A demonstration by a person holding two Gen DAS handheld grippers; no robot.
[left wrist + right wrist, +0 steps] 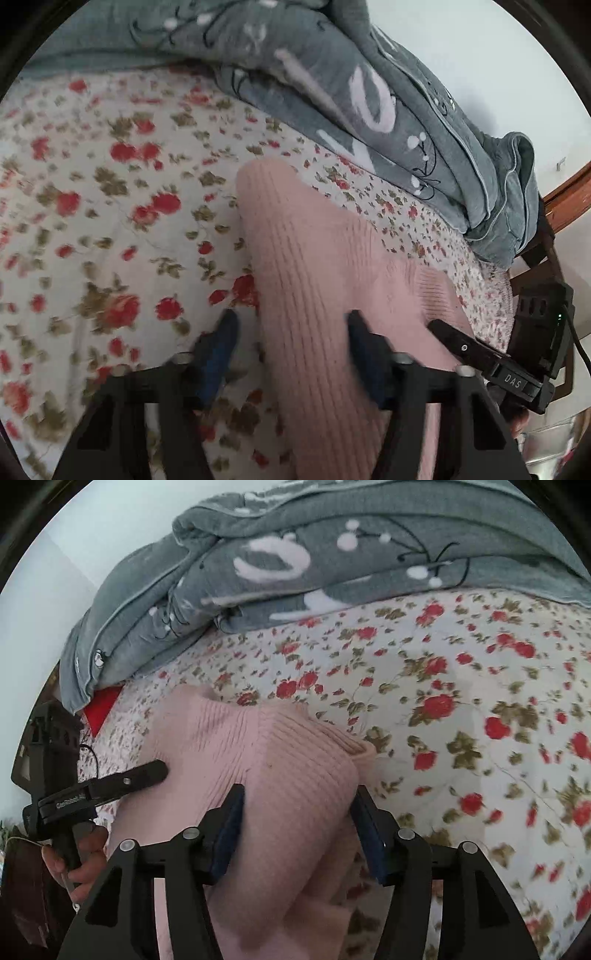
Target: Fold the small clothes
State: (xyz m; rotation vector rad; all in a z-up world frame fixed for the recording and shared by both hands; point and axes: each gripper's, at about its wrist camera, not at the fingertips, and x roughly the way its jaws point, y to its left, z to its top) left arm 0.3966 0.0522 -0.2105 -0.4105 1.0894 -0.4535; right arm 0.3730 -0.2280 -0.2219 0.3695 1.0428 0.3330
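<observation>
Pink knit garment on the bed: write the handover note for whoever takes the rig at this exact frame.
Left gripper: open, fingers straddling the pink knit garment, no grip visible.
Right gripper: open, fingers either side of a raised fold of the same garment; whether the pads press it cannot be told.
Garment lies bunched on the floral bedsheet, near the grey blanket heaped at the far edge.
Done: garment gathered, not neatly folded.
Left: flatten, fold, set down.
</observation>
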